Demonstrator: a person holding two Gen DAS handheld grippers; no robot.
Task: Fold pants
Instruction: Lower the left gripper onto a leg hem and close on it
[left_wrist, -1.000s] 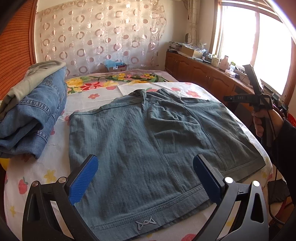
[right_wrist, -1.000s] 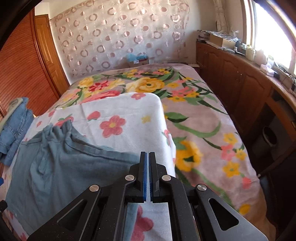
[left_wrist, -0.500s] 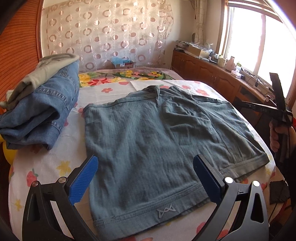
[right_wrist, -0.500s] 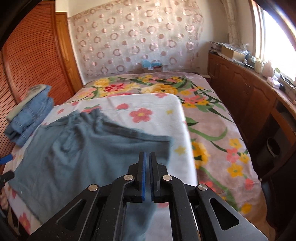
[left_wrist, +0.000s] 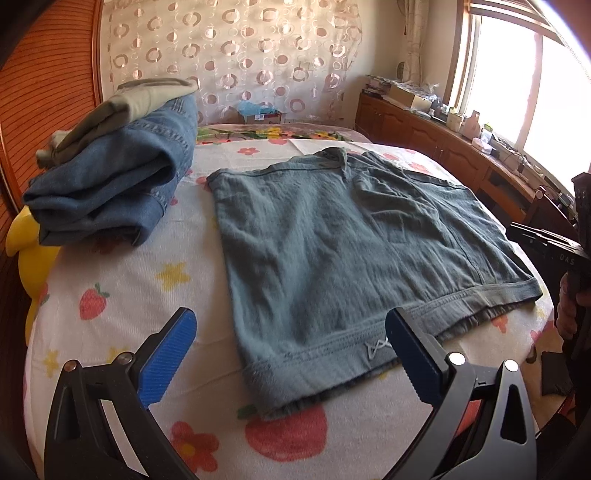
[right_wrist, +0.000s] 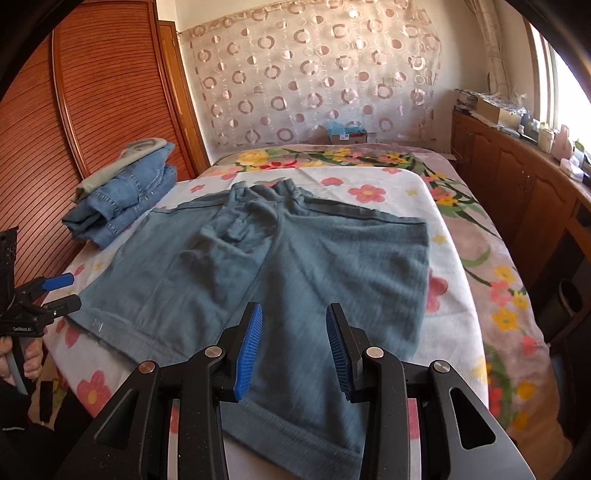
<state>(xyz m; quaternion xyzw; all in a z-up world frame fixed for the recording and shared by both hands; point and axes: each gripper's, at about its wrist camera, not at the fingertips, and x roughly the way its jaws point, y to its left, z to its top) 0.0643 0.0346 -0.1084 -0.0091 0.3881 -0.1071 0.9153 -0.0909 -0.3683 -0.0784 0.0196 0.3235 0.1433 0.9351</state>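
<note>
Pants (left_wrist: 332, 258) lie flat on the bed (left_wrist: 122, 295) so I can fold them; my left gripper (left_wrist: 291, 354) hovers at six o'clock, jaws wide, empty. In the right view, my right gripper (right_wrist: 293, 347) jaws are opening, cloth beneath, unpinched.
</note>
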